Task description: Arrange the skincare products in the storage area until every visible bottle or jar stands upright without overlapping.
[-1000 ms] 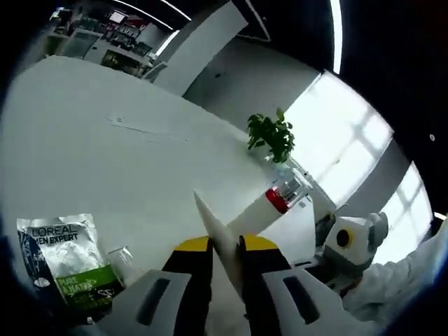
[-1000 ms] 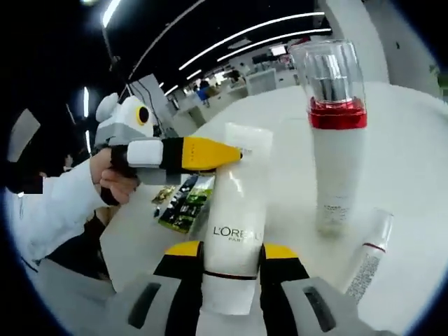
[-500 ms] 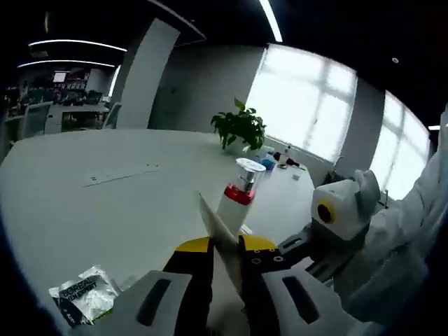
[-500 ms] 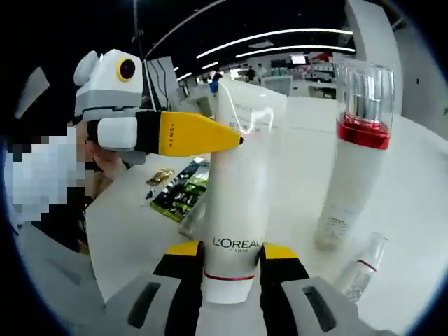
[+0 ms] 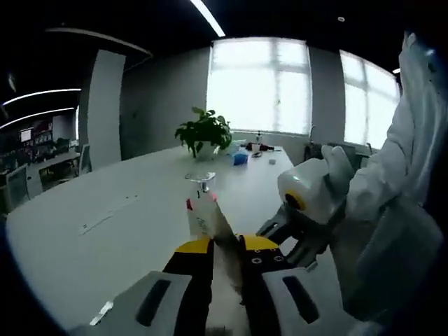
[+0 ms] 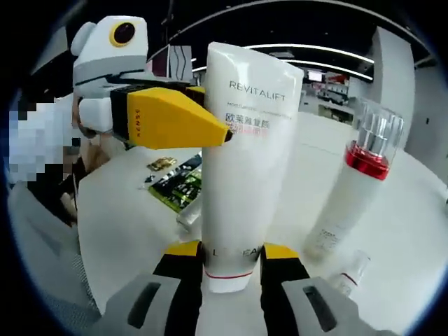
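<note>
Standing upright, white Revitalift tube (image 6: 245, 147) sits clamped between right gripper (image 6: 232, 260) and left gripper (image 5: 225, 253) fingers.

Pump bottle (image 6: 353, 192) blocks right of tube (image 6: 245, 147); left open.

Between my right gripper (image 6: 232, 260), yellow at the tips and grey lower down, I see a white tube (image 6: 246, 154) with grey lettering, a line of red characters under it, and a thin red stripe near its base. Coming in from the left, my other gripper (image 6: 178, 117) is yellow with a grey and white body. To the right of the tube stands a white bottle (image 6: 355, 189) with a red band and a clear cap over silver. Behind the tube lies a packet (image 6: 178, 187) in green and black. The table (image 6: 413, 238) is white.

Ahead of my left gripper (image 5: 225, 260) I see a dark green plant (image 5: 204, 130).
</note>
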`<state>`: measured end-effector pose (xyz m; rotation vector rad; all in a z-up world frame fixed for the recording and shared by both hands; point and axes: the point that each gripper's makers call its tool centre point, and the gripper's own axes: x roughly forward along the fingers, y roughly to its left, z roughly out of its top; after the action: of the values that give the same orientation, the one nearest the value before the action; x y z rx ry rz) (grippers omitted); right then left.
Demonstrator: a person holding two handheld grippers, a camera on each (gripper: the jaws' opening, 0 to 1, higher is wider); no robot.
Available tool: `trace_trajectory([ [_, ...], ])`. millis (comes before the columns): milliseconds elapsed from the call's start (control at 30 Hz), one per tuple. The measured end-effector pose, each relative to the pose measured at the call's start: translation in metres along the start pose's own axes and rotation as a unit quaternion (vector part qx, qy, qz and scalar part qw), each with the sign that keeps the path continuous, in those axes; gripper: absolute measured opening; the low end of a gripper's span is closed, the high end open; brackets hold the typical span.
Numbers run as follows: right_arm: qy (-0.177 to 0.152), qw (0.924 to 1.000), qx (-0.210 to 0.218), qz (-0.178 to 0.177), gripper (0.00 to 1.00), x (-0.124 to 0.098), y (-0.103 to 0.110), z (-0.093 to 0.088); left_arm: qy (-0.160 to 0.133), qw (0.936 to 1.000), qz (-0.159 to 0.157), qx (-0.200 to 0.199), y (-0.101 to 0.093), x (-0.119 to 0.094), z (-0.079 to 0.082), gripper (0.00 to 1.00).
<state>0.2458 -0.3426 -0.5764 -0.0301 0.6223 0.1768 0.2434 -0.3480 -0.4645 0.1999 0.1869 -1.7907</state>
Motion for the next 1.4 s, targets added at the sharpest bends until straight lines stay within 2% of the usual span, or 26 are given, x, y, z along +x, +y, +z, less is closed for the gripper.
trace_trajectory([
  [100,0.003,1.0000,0.009,0.001,0.25,-0.004,-0.002,-0.003,-0.025,0.9990,-0.019,0.031,-0.009,-0.006,0.011,0.02],
  [133,0.004,0.9995,0.031,0.006,0.25,-0.006,-0.001,-0.006,-0.030,0.9988,-0.007,0.038,-0.006,-0.007,0.014,0.00],
  [167,0.005,0.9996,0.028,0.006,0.25,-0.006,-0.002,-0.007,-0.055,0.9973,-0.010,0.047,-0.006,-0.010,0.028,0.00],
  [200,0.006,0.9998,0.018,0.007,0.25,-0.006,-0.001,-0.007,-0.046,0.9981,-0.013,0.040,-0.008,-0.013,0.026,0.00],
  [267,0.005,1.0000,-0.008,0.003,0.24,-0.007,0.002,-0.008,-0.048,0.9978,-0.016,0.043,-0.012,-0.013,0.027,0.00],
  [333,0.008,0.9996,-0.027,0.002,0.24,-0.008,0.007,-0.007,-0.029,0.9986,-0.007,0.043,-0.009,-0.011,0.015,0.00],
  [433,0.013,0.9990,-0.042,0.002,0.24,-0.009,0.010,-0.008,-0.006,0.9988,-0.016,0.047,-0.014,-0.010,0.000,0.00],
  [467,0.014,0.9989,-0.044,0.002,0.24,-0.009,0.010,-0.008,-0.005,0.9987,-0.018,0.047,-0.016,-0.010,-0.001,0.02],
  [500,0.015,0.9989,-0.045,0.002,0.24,-0.009,0.010,-0.009,0.008,0.9979,-0.020,0.062,-0.021,-0.009,-0.004,0.04],
  [567,0.015,0.9990,-0.043,0.002,0.24,-0.009,0.010,-0.009,0.024,0.9968,-0.024,0.072,-0.038,-0.005,-0.005,0.08],
  [600,0.015,0.9990,-0.043,0.001,0.24,-0.009,0.010,-0.009,0.023,0.9979,-0.030,0.052,-0.034,-0.008,-0.007,0.11],
  [700,0.017,0.9989,-0.044,-0.002,0.24,-0.009,0.010,-0.009,0.028,0.9984,-0.029,0.040,-0.039,-0.010,-0.008,0.19],
  [833,0.020,0.9977,-0.064,-0.009,0.24,-0.008,0.013,-0.008,0.022,0.9992,-0.001,0.032,-0.032,-0.008,-0.009,0.25],
  [933,0.025,0.9974,-0.065,-0.020,0.24,-0.008,0.013,-0.008,0.020,0.9996,0.018,0.005,-0.028,-0.005,-0.015,0.27],
  [967,0.025,0.9974,-0.064,-0.023,0.24,-0.008,0.013,-0.008,0.019,0.9990,0.041,-0.005,-0.024,-0.004,-0.015,0.27],
  [1000,0.026,0.9972,-0.065,-0.025,0.24,-0.008,0.013,-0.009,0.016,0.9987,0.048,0.003,-0.033,0.001,-0.013,0.27],
  [1067,0.029,0.9962,-0.075,-0.033,0.24,-0.008,0.013,-0.009,0.012,0.9968,0.079,0.000,-0.029,0.004,-0.014,0.26],
  [1100,0.030,0.9960,-0.075,-0.037,0.24,-0.008,0.012,-0.009,0.013,0.9968,0.079,0.000,-0.031,0.005,-0.015,0.27],
  [1167,0.031,0.9956,-0.080,-0.038,0.24,-0.008,0.013,-0.010,0.019,0.9941,0.107,-0.001,-0.029,0.007,-0.018,0.27],
  [1267,0.031,0.9952,-0.085,-0.036,0.24,-0.008,0.012,-0.009,0.018,0.9929,0.117,-0.009,-0.025,0.004,-0.018,0.25],
  [1333,0.030,0.9949,-0.091,-0.033,0.24,-0.009,0.012,-0.009,0.019,0.9940,0.108,0.006,-0.024,0.003,-0.018,0.24],
  [1400,0.027,0.9952,-0.089,-0.029,0.24,-0.010,0.012,-0.008,0.023,0.9944,0.103,-0.006,-0.022,0.001,-0.019,0.23],
])
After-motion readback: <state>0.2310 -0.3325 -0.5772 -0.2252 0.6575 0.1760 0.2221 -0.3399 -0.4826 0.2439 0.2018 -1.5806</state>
